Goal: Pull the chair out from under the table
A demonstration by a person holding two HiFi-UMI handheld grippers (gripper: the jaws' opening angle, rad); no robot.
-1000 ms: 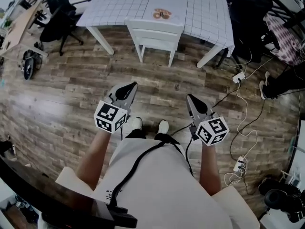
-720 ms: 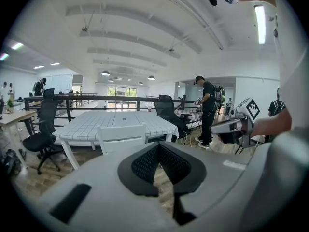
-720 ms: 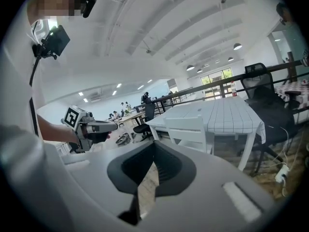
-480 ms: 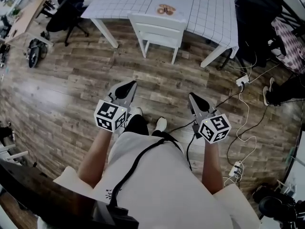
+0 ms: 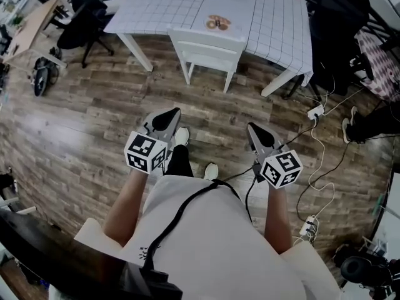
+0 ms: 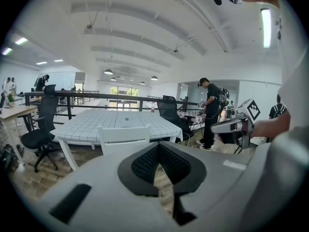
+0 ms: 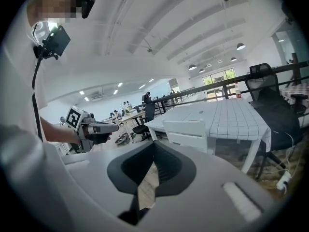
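Facing white chair (image 5: 206, 47) tucked at near edge of grid-cloth table (image 5: 162, 5), dead ahead & well apart from left gripper (image 5: 167, 114) & right gripper (image 5: 255, 130), both w/ jaws pressed together, empty; backrest rail (image 5: 206, 35) crosswise, slightly nearer left.

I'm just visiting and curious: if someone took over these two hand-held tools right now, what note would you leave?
Left tool: shut, empty.
Right tool: shut, empty.
White chair stands tucked in at the near side of the checked table, well ahead of both tools.
Done: nothing yet.
Left: walk up, grip the chair back, pull it out.
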